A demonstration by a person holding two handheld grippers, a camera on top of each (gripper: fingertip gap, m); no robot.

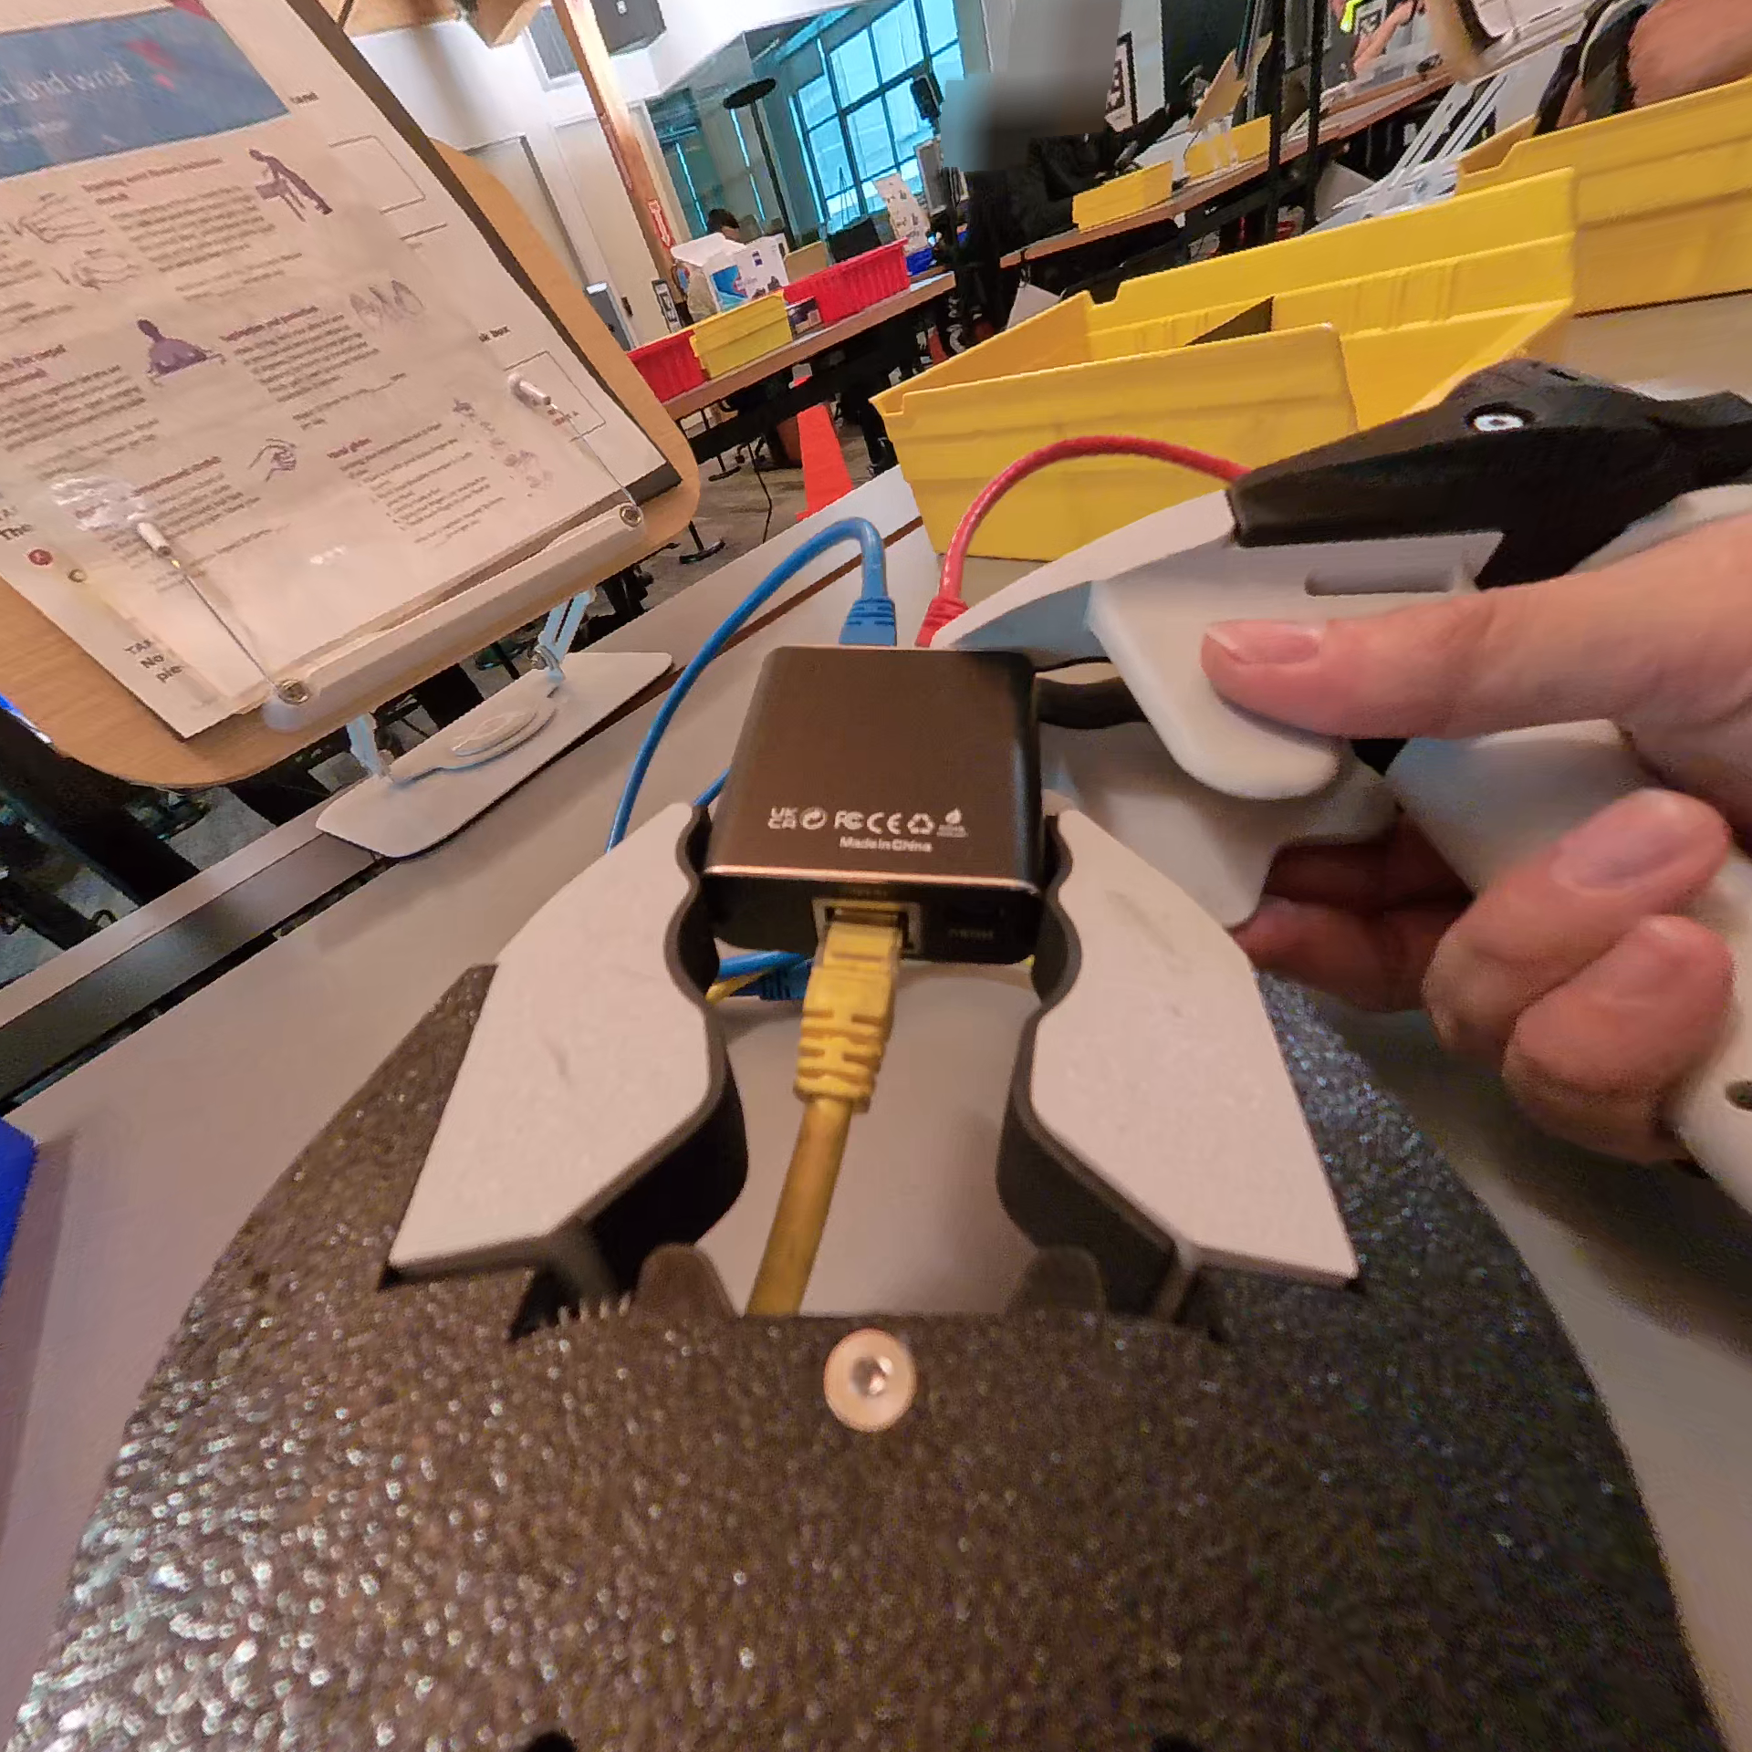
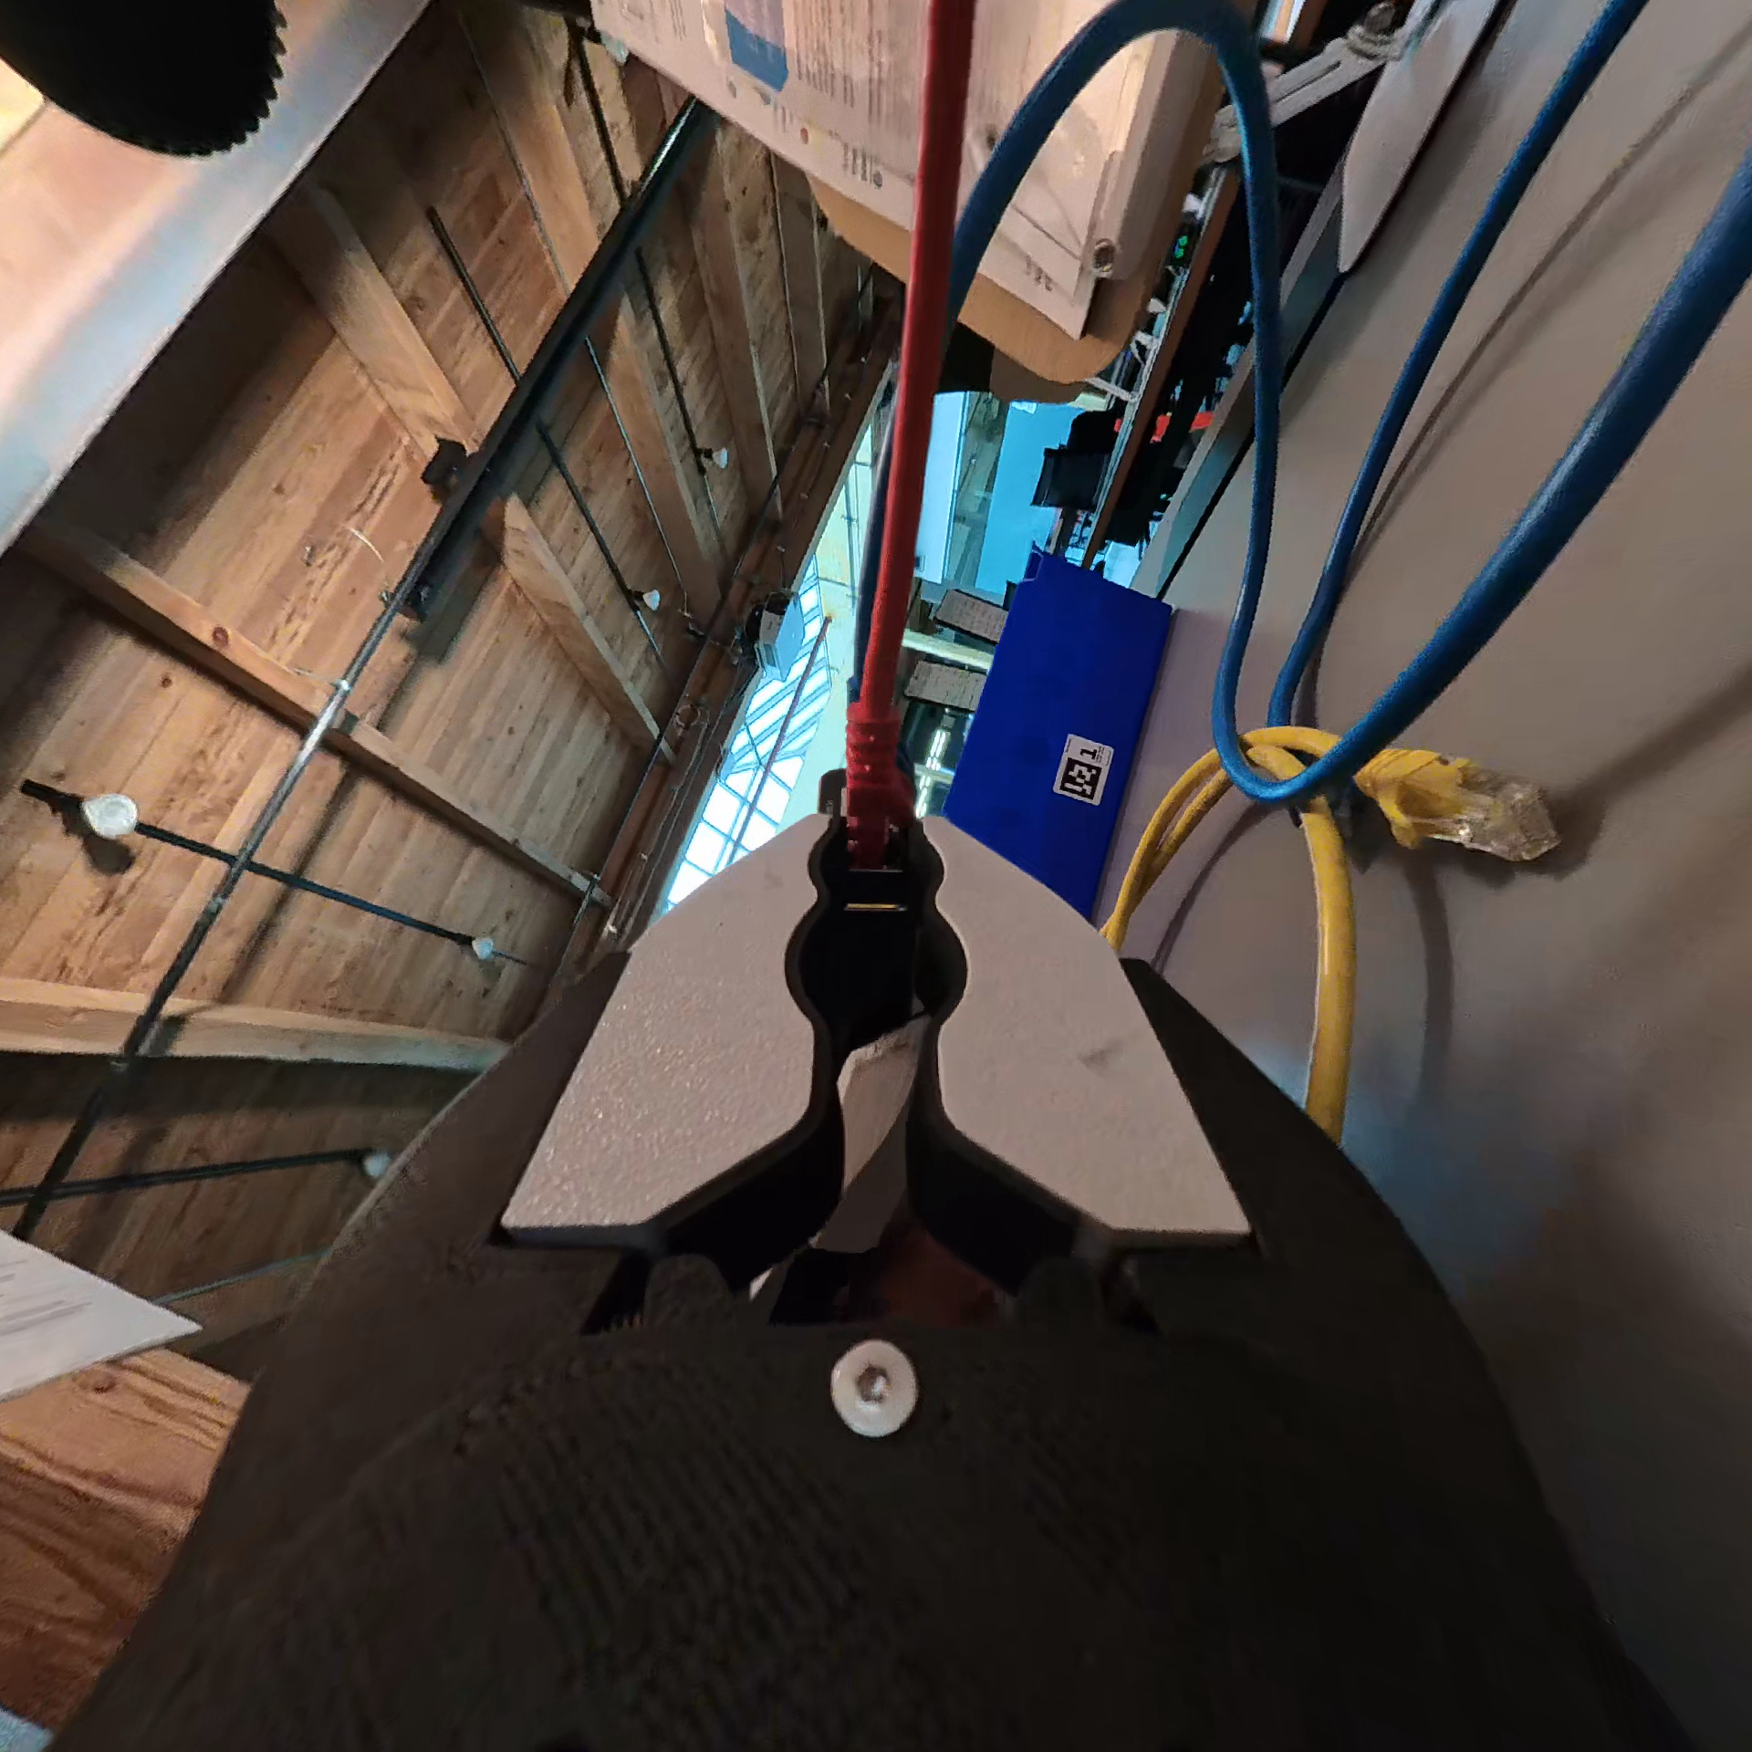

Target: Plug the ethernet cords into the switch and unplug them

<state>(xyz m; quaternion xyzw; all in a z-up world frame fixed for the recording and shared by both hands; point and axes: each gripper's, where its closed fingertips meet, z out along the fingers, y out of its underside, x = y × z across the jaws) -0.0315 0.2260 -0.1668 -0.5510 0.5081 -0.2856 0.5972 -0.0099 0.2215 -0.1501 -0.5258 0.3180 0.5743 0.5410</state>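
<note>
A small black switch (image 1: 872, 758) lies on the grey table, and my left gripper (image 1: 872, 853) is shut on its two sides. A yellow cord (image 1: 844, 1024) is plugged into its near port. A blue cord (image 1: 867, 607) is plugged into its far side. Beside it is a red cord's plug (image 1: 939, 616), where my right gripper (image 1: 958, 630), held by a hand, comes in from the right. In the right wrist view my right gripper (image 2: 877, 834) is shut on the red plug (image 2: 872, 758). Whether that plug is seated is hidden. A loose yellow plug (image 2: 1460, 806) lies on the table.
A tilted document stand (image 1: 284, 398) is at the left near the table edge. Yellow bins (image 1: 1185, 408) stand behind the switch. Blue cord loops (image 2: 1251, 474) cross the table by a blue bin (image 2: 1052, 739).
</note>
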